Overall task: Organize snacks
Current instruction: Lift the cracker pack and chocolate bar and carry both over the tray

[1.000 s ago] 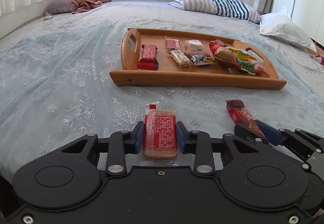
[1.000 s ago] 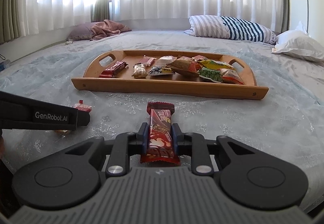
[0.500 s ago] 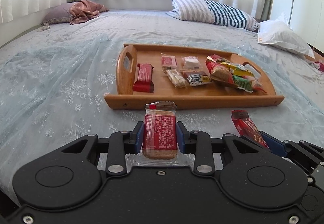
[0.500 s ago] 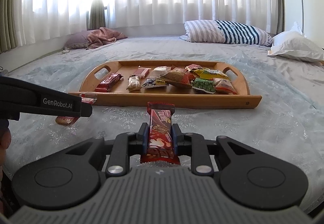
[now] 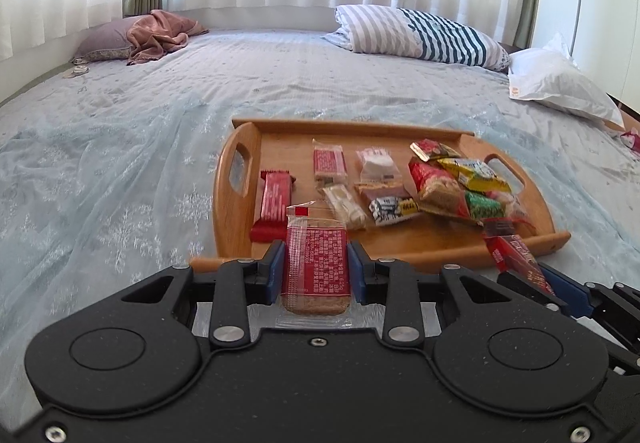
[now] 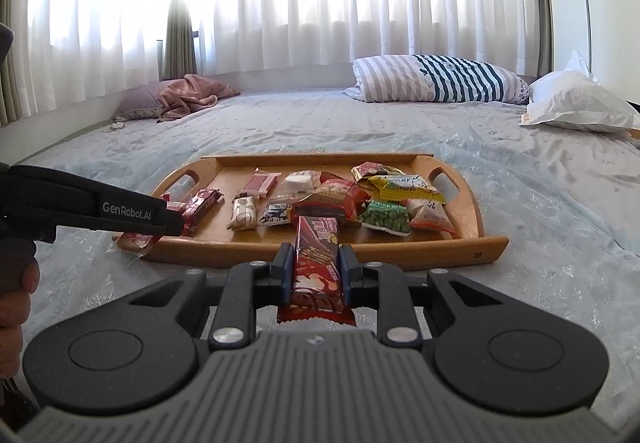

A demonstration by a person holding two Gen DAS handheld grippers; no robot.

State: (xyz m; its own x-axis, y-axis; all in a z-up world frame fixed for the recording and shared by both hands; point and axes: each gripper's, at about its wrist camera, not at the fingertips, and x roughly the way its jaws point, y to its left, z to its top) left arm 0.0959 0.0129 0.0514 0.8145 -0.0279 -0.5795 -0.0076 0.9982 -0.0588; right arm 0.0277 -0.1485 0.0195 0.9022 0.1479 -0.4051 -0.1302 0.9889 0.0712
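Note:
My left gripper (image 5: 316, 263) is shut on a clear-wrapped biscuit pack with a red label (image 5: 316, 267), held above the bed just before the near left corner of the wooden tray (image 5: 236, 219). My right gripper (image 6: 315, 267) is shut on a dark red snack bar (image 6: 316, 263), raised in front of the tray's near rim (image 6: 420, 251). Several wrapped snacks lie in the tray, among them a red bar (image 5: 274, 203) at its left and a green packet (image 6: 386, 217) at its right. In the right wrist view the left gripper (image 6: 140, 241) shows from the side with its biscuit pack.
The tray sits on a pale blue bedspread (image 5: 120, 171). A striped pillow (image 5: 420, 33) and a white pillow (image 5: 560, 87) lie at the far right, a pink blanket on a cushion (image 5: 160, 35) at the far left. A person's hand (image 6: 16, 299) shows at the left edge.
Both grippers have risen and moved toward the tray, each keeping its snack; the tray now looks larger and closer in both views.

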